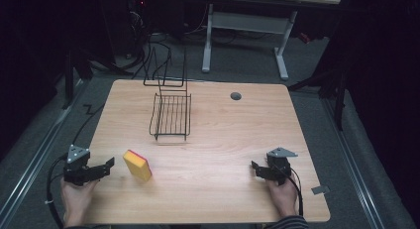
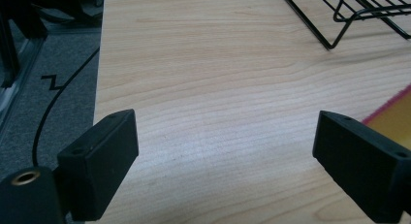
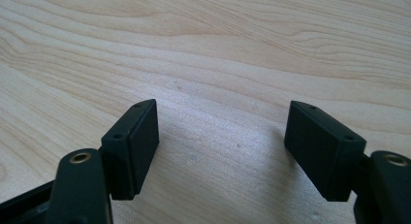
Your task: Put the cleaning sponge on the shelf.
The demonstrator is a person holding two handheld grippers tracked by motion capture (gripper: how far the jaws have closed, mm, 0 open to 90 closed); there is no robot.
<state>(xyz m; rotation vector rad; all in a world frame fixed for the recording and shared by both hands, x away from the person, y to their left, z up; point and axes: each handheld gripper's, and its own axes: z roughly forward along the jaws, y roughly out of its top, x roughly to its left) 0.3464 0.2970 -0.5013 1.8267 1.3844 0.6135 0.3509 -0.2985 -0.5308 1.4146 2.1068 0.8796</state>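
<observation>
A yellow sponge (image 1: 137, 164) with a pink-red edge lies on the wooden table (image 1: 223, 140) near the front left. My left gripper (image 1: 108, 165) sits just left of it, apart from it, pointing toward it. In the left gripper view its jaws (image 2: 223, 132) stand wide apart over bare wood, and a corner of the sponge (image 2: 395, 117) shows beyond the right jaw. My right gripper (image 1: 254, 167) rests near the front right of the table, held by a hand. In the right gripper view its jaws (image 3: 223, 120) are open with nothing between them.
A black wire rack (image 1: 171, 115) stands at the middle back of the table, with its corner in the left gripper view (image 2: 349, 15). A grey round cap (image 1: 236, 95) is set in the tabletop at the back right. The table's left edge lies close to my left gripper.
</observation>
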